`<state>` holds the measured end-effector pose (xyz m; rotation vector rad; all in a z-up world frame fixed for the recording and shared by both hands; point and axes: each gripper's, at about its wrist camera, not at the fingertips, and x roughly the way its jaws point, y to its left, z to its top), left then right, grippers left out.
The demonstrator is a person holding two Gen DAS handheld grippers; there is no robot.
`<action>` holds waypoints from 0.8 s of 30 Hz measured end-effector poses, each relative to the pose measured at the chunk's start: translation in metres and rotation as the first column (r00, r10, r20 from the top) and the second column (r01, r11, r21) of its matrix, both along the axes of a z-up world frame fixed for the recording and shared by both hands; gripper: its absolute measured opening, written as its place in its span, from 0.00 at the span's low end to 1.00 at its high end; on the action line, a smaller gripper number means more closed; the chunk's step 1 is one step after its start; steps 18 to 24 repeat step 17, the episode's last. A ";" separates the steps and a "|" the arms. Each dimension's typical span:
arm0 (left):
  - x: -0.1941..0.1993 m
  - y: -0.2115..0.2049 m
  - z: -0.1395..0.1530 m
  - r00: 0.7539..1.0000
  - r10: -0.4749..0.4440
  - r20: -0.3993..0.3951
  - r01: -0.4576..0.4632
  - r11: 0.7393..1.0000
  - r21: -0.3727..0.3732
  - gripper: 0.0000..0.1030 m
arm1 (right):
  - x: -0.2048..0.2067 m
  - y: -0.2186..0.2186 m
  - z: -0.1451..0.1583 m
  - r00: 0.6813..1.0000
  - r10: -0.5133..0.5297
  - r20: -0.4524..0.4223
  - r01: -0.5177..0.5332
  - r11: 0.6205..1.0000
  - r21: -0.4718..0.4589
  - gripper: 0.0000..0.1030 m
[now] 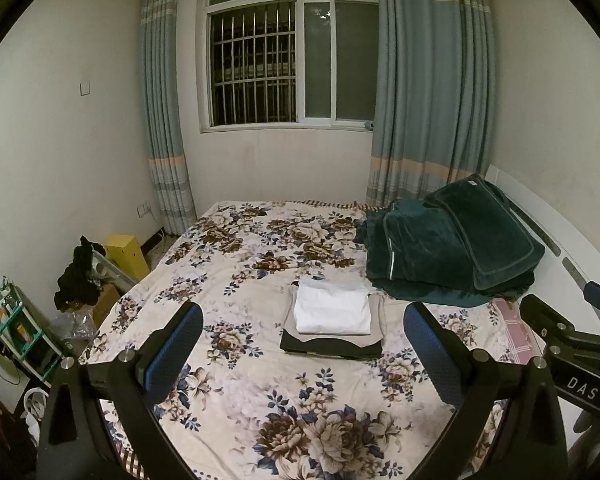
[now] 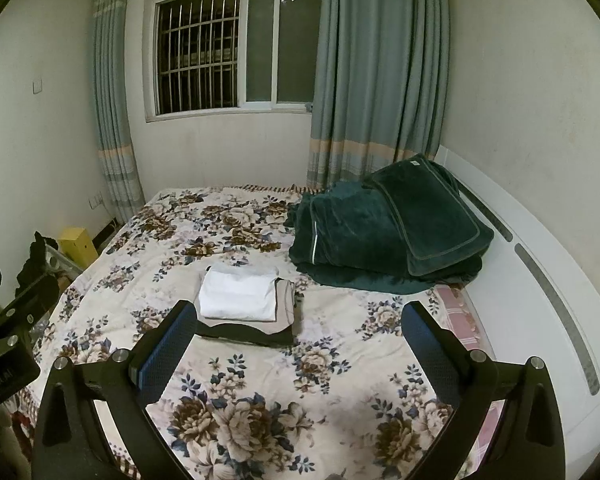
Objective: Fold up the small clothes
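Folded clothes stack [image 1: 332, 320] lies mid-bed [image 1: 260, 392], bedding heap [image 1: 452, 248] behind-right, beneath the window [image 1: 292, 64].

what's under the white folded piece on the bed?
The white folded garment tops a stack: a beige-grey folded piece directly beneath, then a black one on the floral bedspread. Whether anything lies between them is covered.

Both cameras sit above the near end of the bed [image 1: 236, 392], looking forward along it toward the window [image 1: 292, 64]. The left view stands a little further left, so the pile of folded clothes [image 1: 332, 320] lies centred between its fingers; in the right view the pile falls left of centre. Both share bed, dark green blanket [image 2: 384, 232], curtains and window.
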<state>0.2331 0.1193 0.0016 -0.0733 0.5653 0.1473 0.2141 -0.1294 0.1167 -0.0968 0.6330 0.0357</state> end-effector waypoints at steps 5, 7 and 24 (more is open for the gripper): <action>-0.001 -0.001 0.000 1.000 0.003 0.002 -0.003 1.000 0.003 1.00 | 0.002 0.001 0.001 1.000 0.000 0.003 0.000 1.000 0.002 1.00; 0.000 -0.001 0.002 1.000 0.002 0.003 -0.002 1.000 0.003 1.00 | 0.001 0.001 0.000 1.000 0.000 0.002 0.000 1.000 0.003 1.00; -0.006 0.000 0.012 1.000 0.024 0.014 -0.024 1.000 0.019 1.00 | 0.000 0.012 0.001 1.000 0.002 0.001 -0.002 1.000 0.002 1.00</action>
